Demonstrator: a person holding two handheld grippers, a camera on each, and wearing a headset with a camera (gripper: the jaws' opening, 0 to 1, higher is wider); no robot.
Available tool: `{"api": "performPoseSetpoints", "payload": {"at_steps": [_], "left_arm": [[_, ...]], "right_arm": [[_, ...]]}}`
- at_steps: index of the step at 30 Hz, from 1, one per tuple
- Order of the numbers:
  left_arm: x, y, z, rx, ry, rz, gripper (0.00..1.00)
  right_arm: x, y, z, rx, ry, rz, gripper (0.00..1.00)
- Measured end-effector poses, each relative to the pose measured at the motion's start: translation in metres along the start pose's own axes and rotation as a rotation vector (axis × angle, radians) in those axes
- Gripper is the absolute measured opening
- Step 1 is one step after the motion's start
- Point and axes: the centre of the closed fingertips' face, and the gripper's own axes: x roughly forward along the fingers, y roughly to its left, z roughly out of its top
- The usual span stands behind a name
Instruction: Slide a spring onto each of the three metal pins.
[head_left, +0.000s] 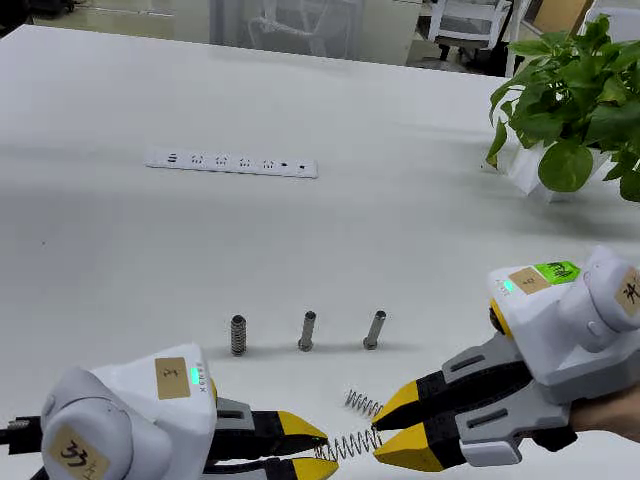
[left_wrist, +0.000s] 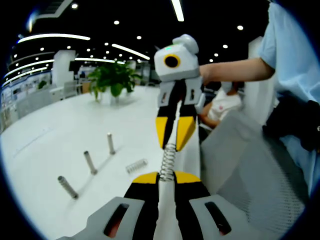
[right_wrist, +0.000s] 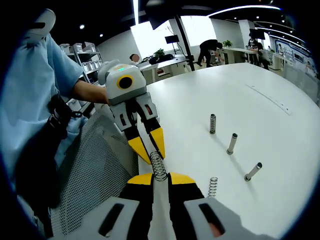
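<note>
Three metal pins stand in a row on the white table. The left pin (head_left: 238, 335) (right_wrist: 212, 123) wears a spring; the middle pin (head_left: 307, 330) (right_wrist: 231, 143) and the right pin (head_left: 374, 330) (right_wrist: 253, 171) are bare. A loose spring (head_left: 362, 403) (left_wrist: 136, 166) (right_wrist: 213, 186) lies just in front of them. Another spring (head_left: 348, 445) (left_wrist: 169, 157) (right_wrist: 158, 166) hangs stretched between both grippers near the table's front edge. My left gripper (head_left: 318, 450) (left_wrist: 165, 177) is shut on its left end, and my right gripper (head_left: 385, 437) (right_wrist: 160, 179) is shut on its right end.
A white power strip (head_left: 230, 162) lies further back on the table (head_left: 120, 250). A potted plant (head_left: 570, 100) stands at the far right. A person's sleeve and arm (right_wrist: 50, 85) show behind the left gripper, with the table's edge close by.
</note>
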Motion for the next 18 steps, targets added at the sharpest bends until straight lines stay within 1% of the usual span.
{"api": "performPoseSetpoints", "payload": {"at_steps": [3,8,18], "left_arm": [[0.001,0.0,-0.002,-0.003,0.007,0.002,0.1],[0.002,0.0,-0.003,-0.011,0.008,0.002,0.1],[0.007,-0.002,-0.003,-0.008,0.022,-0.004,0.1]], "right_arm": [[0.001,0.0,-0.002,-0.004,0.01,0.008,0.12],[0.0,0.001,0.001,-0.008,0.016,0.003,0.12],[-0.003,0.005,0.014,-0.094,0.047,-0.03,0.12]]}}
